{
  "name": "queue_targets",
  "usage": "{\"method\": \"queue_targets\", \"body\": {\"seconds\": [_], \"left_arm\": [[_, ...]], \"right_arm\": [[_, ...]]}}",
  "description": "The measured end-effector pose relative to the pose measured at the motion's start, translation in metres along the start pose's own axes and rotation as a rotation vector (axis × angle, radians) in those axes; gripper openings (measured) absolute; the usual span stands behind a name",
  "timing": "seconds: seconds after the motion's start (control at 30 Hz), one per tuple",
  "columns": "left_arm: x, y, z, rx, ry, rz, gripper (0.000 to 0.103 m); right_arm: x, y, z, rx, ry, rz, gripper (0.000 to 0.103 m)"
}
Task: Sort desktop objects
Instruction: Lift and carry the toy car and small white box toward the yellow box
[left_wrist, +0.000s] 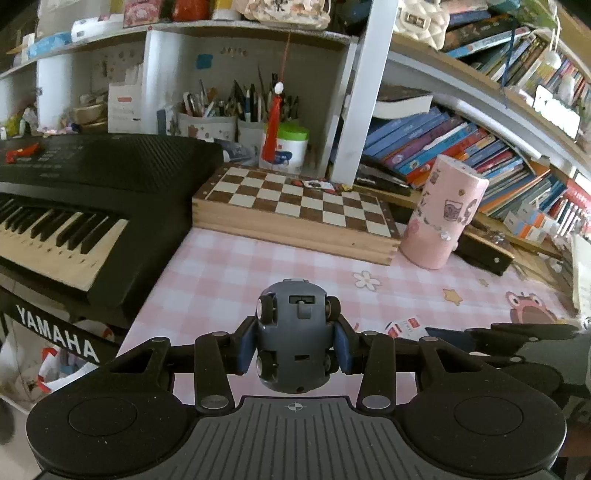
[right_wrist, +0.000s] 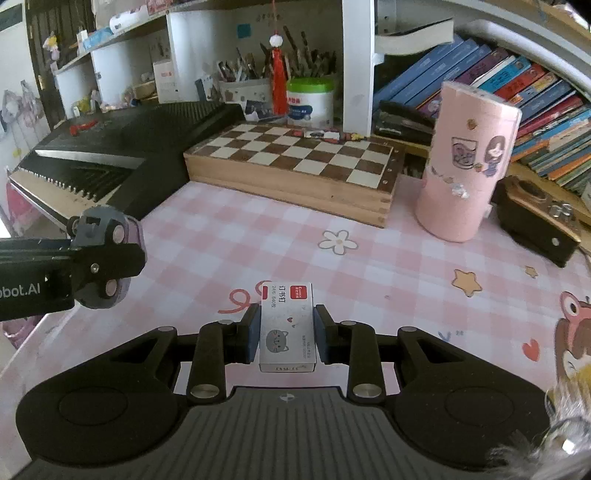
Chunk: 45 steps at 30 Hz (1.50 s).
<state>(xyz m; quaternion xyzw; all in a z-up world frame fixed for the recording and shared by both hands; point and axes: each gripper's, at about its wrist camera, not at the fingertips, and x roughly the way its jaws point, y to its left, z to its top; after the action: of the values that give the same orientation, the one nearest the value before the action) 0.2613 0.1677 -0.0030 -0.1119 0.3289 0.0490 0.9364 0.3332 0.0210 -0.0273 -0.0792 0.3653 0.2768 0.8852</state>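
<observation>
Both grippers are loaded above the pink checked tablecloth (right_wrist: 258, 229). The left gripper (left_wrist: 294, 341) is clamped on a small grey wheeled toy (left_wrist: 293, 332), its blue pads squeezing the rounded sides. The right gripper (right_wrist: 287, 334) is closed tight on a little white box of staples (right_wrist: 287, 325), held flat by its long sides.

To do this carry well, I'd keep both grips firm, since the round toy looks likely to slip or twist. Lift each item clear of the cloth before heading for a spot, and steer past the chessboard box (right_wrist: 295, 162) and the pink cylinder (right_wrist: 465, 162).

Both grippers tilt forward and downward, side by side, the left one visible at the left of the right camera's view.
</observation>
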Motion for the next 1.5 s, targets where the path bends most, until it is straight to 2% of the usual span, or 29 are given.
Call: {"method": "queue_targets", "body": {"seconds": [0.37, 0.77, 1.13, 1.5], "left_arm": [[-0.07, -0.008, -0.015, 0.029, -0.066, -0.066, 0.041], [-0.145, -0.004, -0.049, 0.065, -0.131, -0.125, 0.041], [-0.193, 0.005, -0.092, 0.089, -0.103, -0.178, 0.041], [-0.23, 0.006, -0.133, 0.157, -0.06, -0.219, 0.041]], "right_arm": [[-0.078, 0.012, -0.022, 0.039, -0.055, -0.005, 0.028], [-0.154, 0.041, -0.061, 0.094, -0.099, -0.02, 0.028], [-0.196, 0.079, -0.104, 0.134, -0.1, -0.055, 0.028], [-0.235, 0.108, -0.16, 0.184, -0.079, -0.104, 0.028]]}}
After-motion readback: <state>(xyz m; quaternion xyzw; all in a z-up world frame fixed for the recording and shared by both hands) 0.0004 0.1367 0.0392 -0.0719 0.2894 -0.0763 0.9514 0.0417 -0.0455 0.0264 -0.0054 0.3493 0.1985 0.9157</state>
